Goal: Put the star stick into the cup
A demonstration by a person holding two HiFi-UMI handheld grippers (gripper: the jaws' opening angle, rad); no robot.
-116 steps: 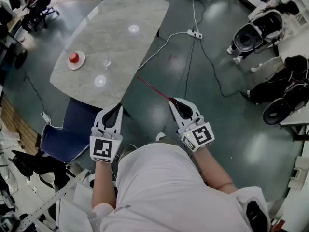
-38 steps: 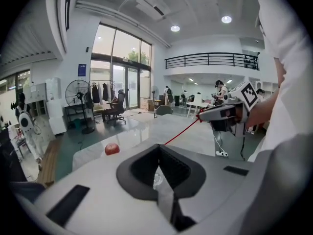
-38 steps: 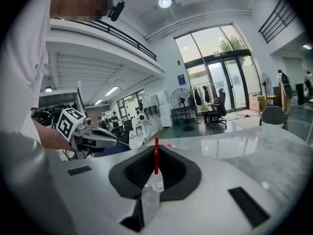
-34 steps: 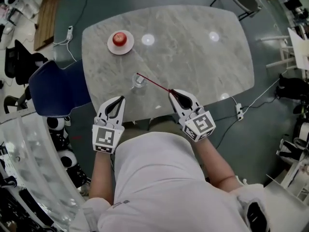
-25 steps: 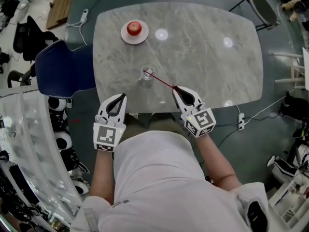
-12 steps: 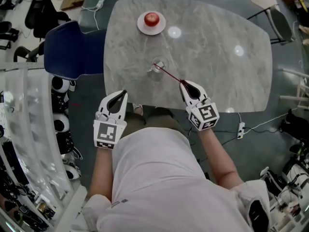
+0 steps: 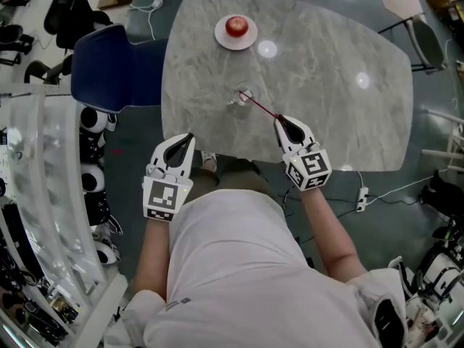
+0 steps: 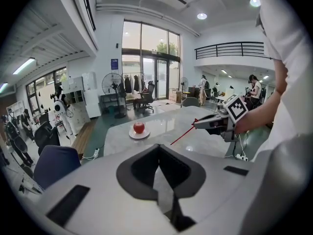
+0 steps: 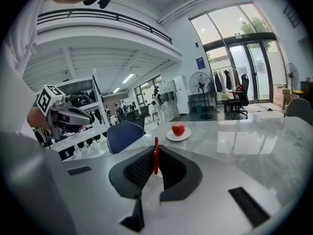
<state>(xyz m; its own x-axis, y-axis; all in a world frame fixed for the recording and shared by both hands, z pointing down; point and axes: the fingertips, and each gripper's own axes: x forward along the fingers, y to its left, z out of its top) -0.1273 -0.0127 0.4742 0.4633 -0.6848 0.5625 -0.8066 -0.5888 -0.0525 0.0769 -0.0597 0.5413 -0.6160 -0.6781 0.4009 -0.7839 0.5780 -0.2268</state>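
Observation:
A small clear glass cup stands on the marble table, near its front edge. My right gripper is shut on a thin red star stick. The stick slants up-left, and its far end lies at the cup's rim; I cannot tell if it is inside. In the right gripper view the stick stands between the jaws of the right gripper and the cup is hidden. My left gripper hangs shut and empty off the table's front edge, left of the cup. The left gripper view shows the right gripper with the stick.
A red apple sits on a white plate at the table's far side. A blue chair stands at the table's left end. White racks line the left. Cables and a power strip lie on the floor at right.
The person has walked up to the table, which was far away 4.6 s ago. The right gripper has carried the stick forward until its far end reaches the cup. The left gripper stays shut.

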